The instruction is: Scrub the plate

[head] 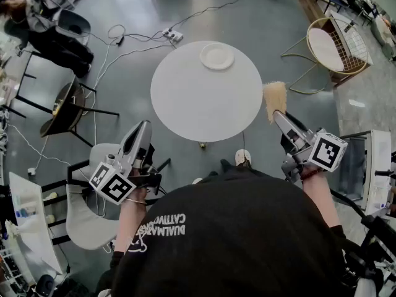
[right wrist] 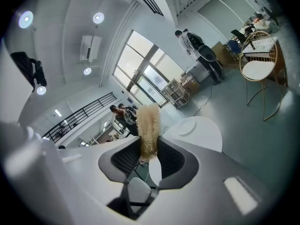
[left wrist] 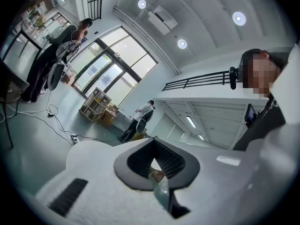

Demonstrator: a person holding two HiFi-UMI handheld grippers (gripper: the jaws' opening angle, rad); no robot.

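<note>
A white plate (head: 217, 57) lies at the far edge of the round white table (head: 204, 101); in the right gripper view the plate (right wrist: 186, 127) shows on the table (right wrist: 208, 137) ahead. My right gripper (head: 278, 115) hovers by the table's right rim, shut on a tan fibrous scrubber (head: 275, 99), whose tuft (right wrist: 149, 123) sticks up between the jaws of the gripper (right wrist: 150, 146). My left gripper (head: 143, 129) is off the table's near left side, apart from it. Seen in its own view, this gripper (left wrist: 153, 144) is shut with nothing held, pointing level across the room.
A gold wire chair (head: 335, 47) stands to the right of the table, a black chair (head: 65, 107) to the left and a white chair (head: 83, 209) at the lower left. Cables and a power strip (head: 172, 36) lie on the floor beyond the table. A person (head: 40, 26) is at the top left.
</note>
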